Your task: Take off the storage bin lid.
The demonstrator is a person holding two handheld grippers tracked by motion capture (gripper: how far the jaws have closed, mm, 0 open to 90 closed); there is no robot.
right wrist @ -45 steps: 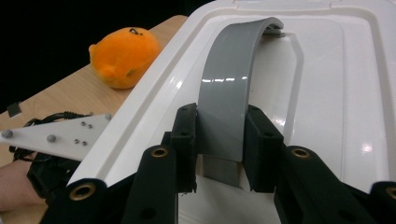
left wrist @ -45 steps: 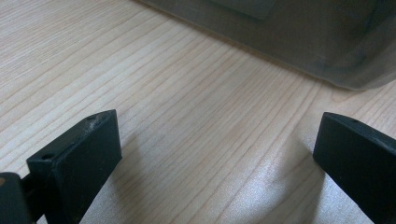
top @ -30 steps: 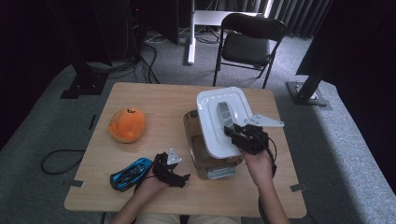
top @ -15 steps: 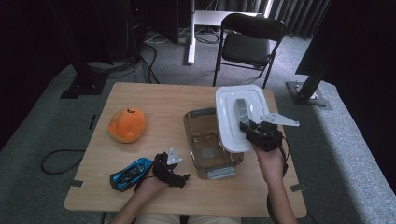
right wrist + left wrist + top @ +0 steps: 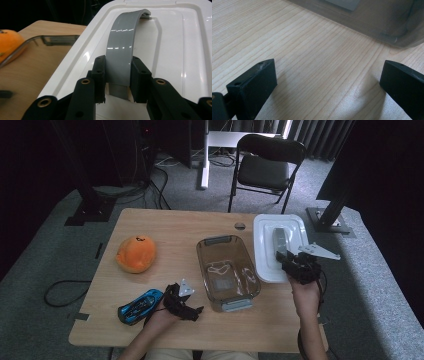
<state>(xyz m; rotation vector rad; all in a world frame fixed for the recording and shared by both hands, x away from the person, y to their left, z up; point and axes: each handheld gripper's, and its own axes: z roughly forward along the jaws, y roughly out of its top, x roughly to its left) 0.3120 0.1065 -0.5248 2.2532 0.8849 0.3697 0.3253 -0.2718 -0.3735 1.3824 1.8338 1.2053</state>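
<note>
A white lid (image 5: 290,232) with a curved grey handle (image 5: 279,239) sits at the table's right side, just right of the clear, lidless container (image 5: 227,270). My right gripper (image 5: 286,257) is shut on that grey handle (image 5: 122,47), its two pads pressed to the handle's sides over the white lid (image 5: 175,50). Whether the lid rests on the wood I cannot tell. My left gripper (image 5: 190,301) lies near the front edge, left of the container. In the left gripper view, my left gripper (image 5: 329,85) stands open over bare wood, the container's wall (image 5: 372,22) just ahead.
An orange plush toy (image 5: 136,253) lies at the table's left and a blue object (image 5: 140,306) near the front left, beside my left hand. A folding chair (image 5: 265,165) stands behind the table. The container's rim (image 5: 50,38) and the plush (image 5: 10,42) lie left of the lid.
My right gripper has carried the white lid rightward, from over the container to the table's right side. The container now stands uncovered. My left gripper has stayed put.
</note>
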